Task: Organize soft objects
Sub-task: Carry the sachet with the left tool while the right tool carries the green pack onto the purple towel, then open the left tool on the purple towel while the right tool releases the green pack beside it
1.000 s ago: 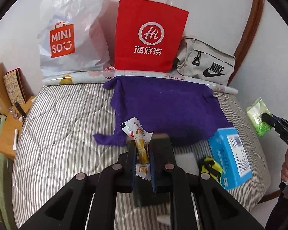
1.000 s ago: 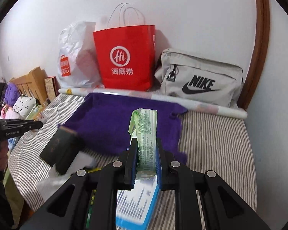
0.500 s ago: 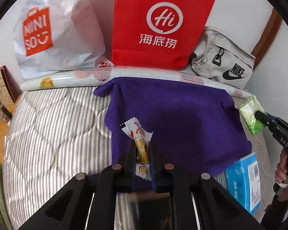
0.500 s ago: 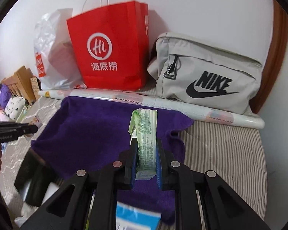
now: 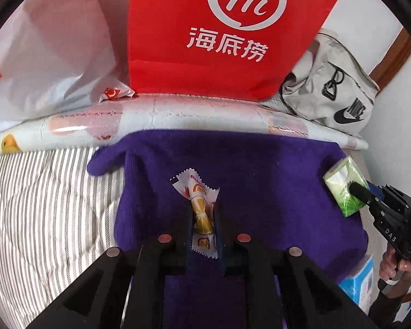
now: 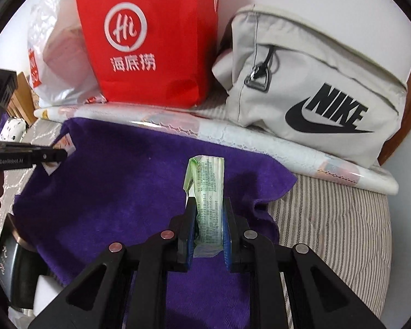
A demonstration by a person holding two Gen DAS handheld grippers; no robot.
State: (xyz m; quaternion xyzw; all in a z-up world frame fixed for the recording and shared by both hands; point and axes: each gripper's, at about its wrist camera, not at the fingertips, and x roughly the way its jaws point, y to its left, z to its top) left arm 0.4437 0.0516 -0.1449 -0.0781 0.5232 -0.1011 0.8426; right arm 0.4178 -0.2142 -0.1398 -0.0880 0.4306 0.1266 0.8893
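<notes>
A purple cloth (image 5: 260,181) lies spread on the striped bed; it also shows in the right wrist view (image 6: 117,192). My left gripper (image 5: 203,213) is shut on a white and orange snack packet (image 5: 198,203) and holds it over the cloth. My right gripper (image 6: 208,208) is shut on a green tissue pack (image 6: 208,192), also over the cloth. The tissue pack (image 5: 344,189) and right gripper show at the right in the left wrist view. The left gripper (image 6: 63,155) with its packet shows at the left in the right wrist view.
A red paper bag (image 5: 227,33), a white plastic bag (image 5: 41,54) and a grey Nike bag (image 6: 315,90) stand along the wall behind a rolled printed sheet (image 5: 178,115). A blue box (image 5: 361,288) and a dark box (image 6: 11,268) lie at the cloth's near edge.
Both grippers have moved forward over the purple cloth, toward the bags at the wall, each still holding its item.
</notes>
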